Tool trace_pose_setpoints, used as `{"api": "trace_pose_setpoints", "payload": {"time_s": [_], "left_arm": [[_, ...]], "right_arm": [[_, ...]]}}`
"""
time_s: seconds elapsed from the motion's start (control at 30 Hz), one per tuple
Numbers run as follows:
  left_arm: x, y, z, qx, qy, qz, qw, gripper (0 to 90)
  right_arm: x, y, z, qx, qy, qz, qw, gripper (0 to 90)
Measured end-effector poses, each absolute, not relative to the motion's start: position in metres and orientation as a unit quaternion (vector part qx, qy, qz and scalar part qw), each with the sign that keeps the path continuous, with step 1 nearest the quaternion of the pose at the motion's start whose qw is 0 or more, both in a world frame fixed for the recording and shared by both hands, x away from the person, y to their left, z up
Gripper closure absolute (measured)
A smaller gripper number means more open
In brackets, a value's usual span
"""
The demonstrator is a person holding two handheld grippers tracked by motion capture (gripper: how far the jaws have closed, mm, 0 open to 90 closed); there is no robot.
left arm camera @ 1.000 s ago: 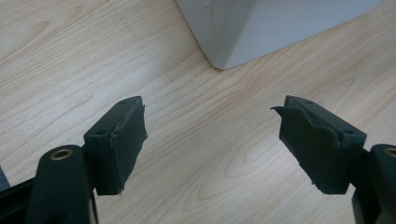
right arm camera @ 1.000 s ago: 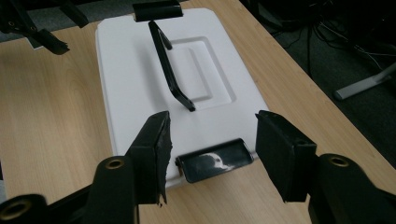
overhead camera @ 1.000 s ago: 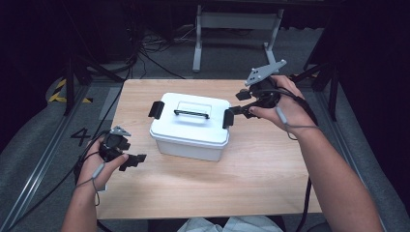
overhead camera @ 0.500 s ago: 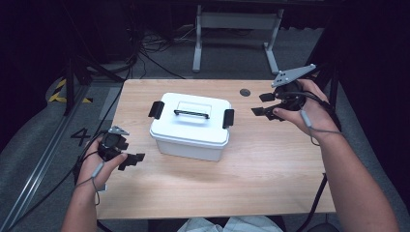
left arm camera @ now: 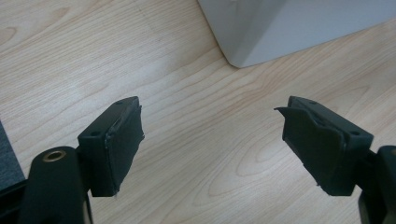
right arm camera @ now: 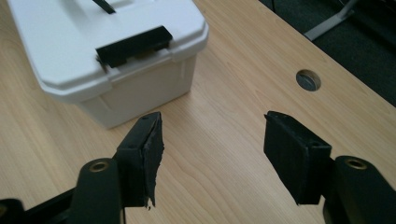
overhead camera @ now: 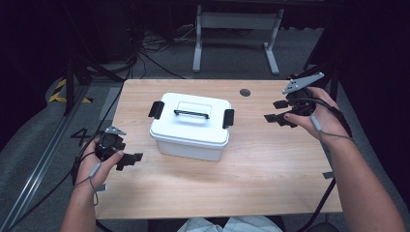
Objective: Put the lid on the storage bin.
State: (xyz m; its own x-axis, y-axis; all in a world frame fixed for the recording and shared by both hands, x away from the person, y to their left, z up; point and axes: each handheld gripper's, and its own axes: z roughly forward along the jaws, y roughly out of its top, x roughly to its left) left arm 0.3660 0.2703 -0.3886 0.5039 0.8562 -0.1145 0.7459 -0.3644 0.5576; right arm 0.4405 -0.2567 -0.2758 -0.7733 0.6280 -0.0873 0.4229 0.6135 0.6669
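pulled back to the right of frame from the white lidded plastic box: right gripper, jaws wide, empty; left gripper likewise, low left.

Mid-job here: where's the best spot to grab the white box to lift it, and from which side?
Probably the black handle on top of the white box, taken from straight above. It is a thin bar lying flat across the lid's middle, narrow enough for the jaws. The right gripper is open; the box's walls look too wide for it. The black latches sit at the ends.
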Motion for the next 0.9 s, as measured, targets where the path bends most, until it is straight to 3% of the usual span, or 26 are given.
{"api": "trace_pose_setpoints", "payload": {"time_s": [0.9], "left_arm": [[0.369,0.268,-0.391,0.828,0.480,0.096,0.273,19.1]], "right_arm": [[0.442,-0.304,-0.343,0.365,0.869,0.299,0.147,35.5]]}}
